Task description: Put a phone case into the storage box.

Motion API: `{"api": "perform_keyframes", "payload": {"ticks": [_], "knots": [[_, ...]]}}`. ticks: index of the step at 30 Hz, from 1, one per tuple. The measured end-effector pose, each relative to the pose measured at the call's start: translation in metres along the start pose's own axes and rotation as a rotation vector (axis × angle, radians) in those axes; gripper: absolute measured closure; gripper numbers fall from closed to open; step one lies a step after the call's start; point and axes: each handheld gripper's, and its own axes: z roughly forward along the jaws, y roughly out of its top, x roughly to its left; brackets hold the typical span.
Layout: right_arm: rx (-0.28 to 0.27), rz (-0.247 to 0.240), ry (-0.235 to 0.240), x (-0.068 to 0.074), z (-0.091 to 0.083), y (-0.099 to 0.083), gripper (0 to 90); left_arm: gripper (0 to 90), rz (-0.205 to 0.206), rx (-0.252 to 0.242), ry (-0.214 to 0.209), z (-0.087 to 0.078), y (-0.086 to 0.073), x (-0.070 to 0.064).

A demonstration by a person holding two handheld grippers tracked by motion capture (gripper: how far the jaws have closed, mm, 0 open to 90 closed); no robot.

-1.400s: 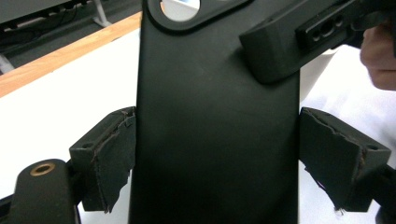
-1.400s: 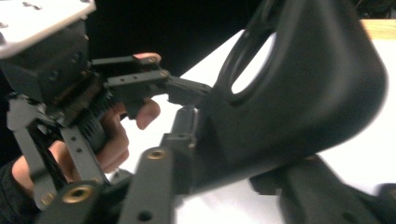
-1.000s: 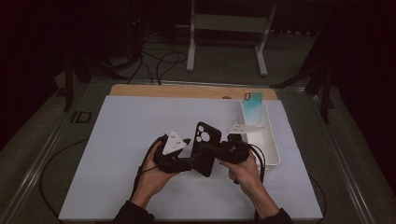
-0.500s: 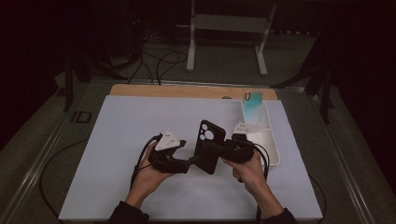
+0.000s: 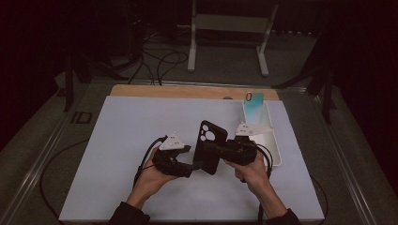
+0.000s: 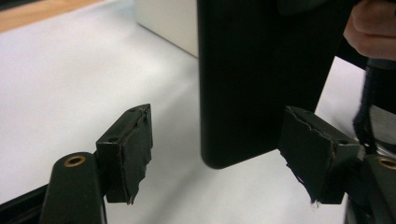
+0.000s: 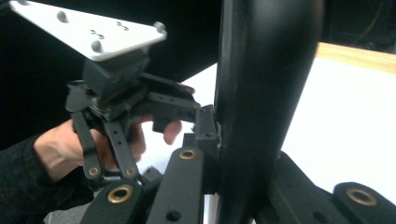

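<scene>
High view: the right gripper (image 5: 220, 152) clamps a black phone (image 5: 210, 146) upright above the mat's (image 5: 117, 131) near half, left of the white tray (image 5: 274, 140), likely presenting it for a handover. Left gripper view: the left gripper (image 6: 219, 154) is spread wide, its jaws straddling the phone's (image 6: 261, 79) lower corner without touching. Right gripper view: jaws pinch the phone's (image 7: 261, 93) edge firmly.
</scene>
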Motion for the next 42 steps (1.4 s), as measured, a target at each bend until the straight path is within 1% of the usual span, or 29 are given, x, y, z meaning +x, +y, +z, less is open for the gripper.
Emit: {"api": "perform_keyframes", "payload": {"ticks": [6, 7, 8, 9, 10, 11, 12, 13, 14, 16, 18, 21, 22, 23, 25, 26, 27, 28, 29, 30, 31, 32, 33, 36, 37, 39, 40, 41, 42], "knots": [[-0.014, -0.033, 0.051, 0.0059, 0.0014, 0.0015, 86.0, 25.6, 0.005, 0.02, -0.077, 0.005, -0.0008, -0.0017], [-0.014, -0.033, 0.051, 0.0059, 0.0014, 0.0015, 86.0, 25.5, 0.005, 0.02, -0.077, 0.005, -0.0008, -0.0017], [-0.017, -0.036, 0.067, 0.0068, 0.0022, 0.0017, 86.0, 25.5, 0.004, 0.021, -0.09, 0.0056, -0.0011, -0.002], [-0.017, -0.036, 0.067, 0.0068, 0.0022, 0.0017, 86.0, 25.5, 0.004, 0.019, -0.099, 0.0059, -0.0012, -0.0022], [-0.018, -0.041, 0.08, 0.0075, 0.003, 0.0017, 86.0, 26.1, 0.001, 0.013, -0.117, 0.0061, -0.0012, -0.0025], [-0.018, -0.041, 0.08, 0.0075, 0.003, 0.0017, 86.0, 26.7, 0.001, 0.013, -0.117, 0.0061, -0.0012, -0.0025], [-0.019, -0.041, 0.091, 0.0077, 0.0036, 0.0015, 86.0, 27.9, -0.004, 0.0, -0.143, 0.0058, -0.0014, -0.0023], [-0.019, -0.041, 0.091, 0.0077, 0.0036, 0.0015, 86.0, 29.0, -0.004, 0.0, -0.143, 0.0058, -0.0014, -0.0023], [-0.023, -0.04, 0.103, 0.0077, 0.0041, 0.0011, 86.1, 29.9, -0.005, -0.008, -0.165, 0.0058, -0.0016, -0.0021], [-0.026, -0.042, 0.109, 0.0079, 0.0044, 0.0009, 86.0, 32.3, -0.003, -0.015, -0.178, 0.0059, -0.0019, -0.0025], [-0.022, -0.05, 0.109, 0.0076, 0.0045, 0.0007, 86.1, 35.5, 0.001, -0.017, -0.18, 0.0059, -0.0021, -0.0027], [-0.021, -0.053, 0.11, 0.0072, 0.0043, 0.0005, 86.1, 37.4, 0.006, -0.016, -0.175, 0.0056, -0.0023, -0.003], [-0.021, -0.053, 0.11, 0.0072, 0.0043, 0.0005, 86.0, 37.4, 0.042, -0.019, -0.159, 0.0032, -0.004, -0.0043], [-0.02, -0.055, 0.125, 0.0039, 0.0021, -0.0005, 86.0, 46.1, 0.044, -0.019, -0.16, 0.0029, -0.0044, -0.0043], [-0.012, -0.068, 0.121, 0.0028, 0.0009, -0.001, 84.2, 50.6, 0.046, -0.018, -0.163, 0.0028, -0.0049, -0.0041], [-0.012, -0.068, 0.121, 0.0028, 0.0009, -0.001, 84.2, 50.6, 0.049, -0.016, -0.164, 0.003, -0.0055, -0.0037], [-0.004, -0.079, 0.109, 0.0029, 0.0007, -0.0008, 81.0, 53.5, 0.048, -0.014, -0.161, 0.0037, -0.007, -0.0033], [-0.004, -0.079, 0.109, 0.0029, 0.0007, -0.0008, 81.0, 59.3, 0.048, -0.014, -0.161, 0.0037, -0.007, -0.0033], [0.025, -0.1, 0.068, 0.0024, 0.0008, 0.0, 70.3, 62.1, 0.053, -0.008, -0.156, 0.0044, -0.0076, -0.0029], [0.03, -0.105, 0.062, 0.002, 0.001, 0.0, 67.5, 63.9, 0.054, -0.009, -0.153, 0.0046, -0.0077, -0.0029], [0.03, -0.105, 0.062, 0.002, 0.001, 0.0, 67.5, 66.1, 0.054, -0.009, -0.153, 0.0046, -0.0077, -0.0029], [0.036, -0.113, 0.033, 0.0015, 0.0013, 0.0004, 60.6, 68.2, 0.05, -0.016, -0.148, 0.0046, -0.0077, -0.0027], [0.036, -0.108, 0.027, 0.0014, 0.0013, 0.0007, 56.9, 71.3, 0.049, -0.02, -0.139, 0.0042, -0.0078, -0.0022], [0.036, -0.093, 0.025, 0.0004, 0.0008, 0.0011, 54.2, 77.3, 0.049, -0.027, -0.153, 0.0037, -0.0081, -0.0012], [0.039, -0.093, 0.028, 0.0006, 0.0018, 0.0013, 49.3, 79.0, 0.052, -0.028, -0.15, 0.0038, -0.0085, -0.0012], [0.043, -0.097, 0.027, 0.001, 0.0023, 0.0013, 47.6, 79.3, 0.051, -0.032, -0.155, 0.004, -0.0089, -0.0013], [0.057, -0.104, 0.009, 0.002, 0.0039, 0.0013, 45.4, 79.7, 0.056, -0.03, -0.147, 0.004, -0.0089, -0.0019], [0.061, -0.104, 0.006, 0.0018, 0.0055, 0.001, 41.2, 79.9, 0.057, -0.033, -0.142, 0.0041, -0.009, -0.003], [0.059, -0.099, 0.004, 0.0019, 0.0059, 0.0009, 39.5, 79.9, 0.061, -0.034, -0.13, 0.0039, -0.0086, -0.004]]}}
